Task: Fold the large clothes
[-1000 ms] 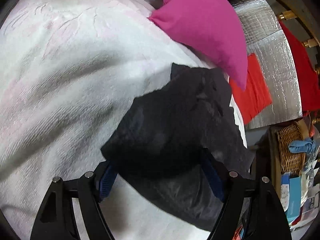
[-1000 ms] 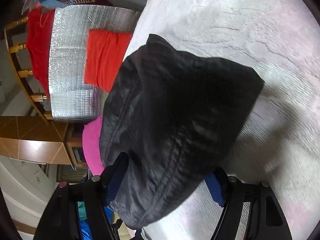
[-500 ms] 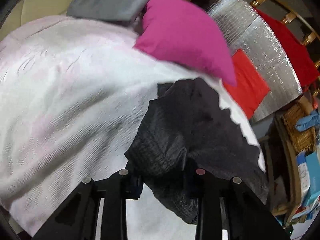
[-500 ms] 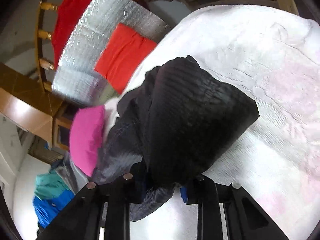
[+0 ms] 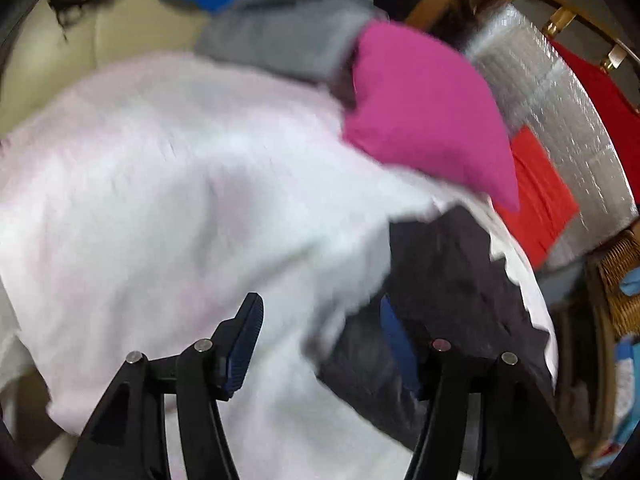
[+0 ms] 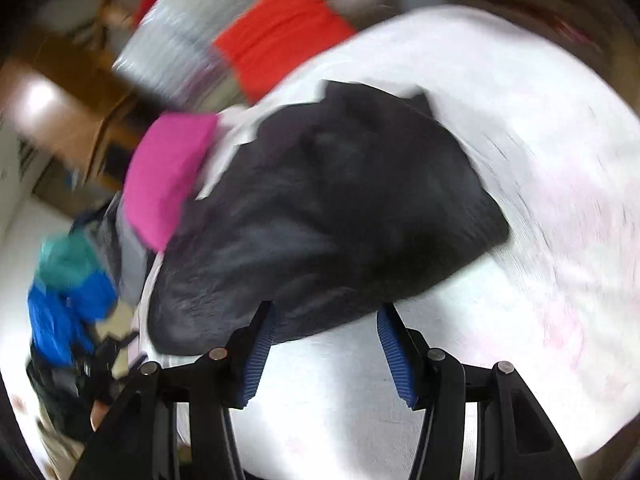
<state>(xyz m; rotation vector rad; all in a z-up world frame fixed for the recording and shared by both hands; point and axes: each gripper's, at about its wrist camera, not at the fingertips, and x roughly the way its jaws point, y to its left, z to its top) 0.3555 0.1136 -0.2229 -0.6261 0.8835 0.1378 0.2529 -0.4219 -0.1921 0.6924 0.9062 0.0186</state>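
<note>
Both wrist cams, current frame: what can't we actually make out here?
- Black garment, right wrist view: motion blur hides seams and fold lines; which kind of garment it is cannot be told.
- Same garment, left wrist view: its near edge is hidden behind the open left gripper.
- Clothes pile, right wrist view: blurred, partly cut by the left edge.
- Open right gripper: whether its tips touch the white cover is unclear.

Black garment (image 6: 328, 216), large and dark, folded into a rumpled bundle, lying on the white bedcover (image 6: 540, 200), edges uneven
</note>
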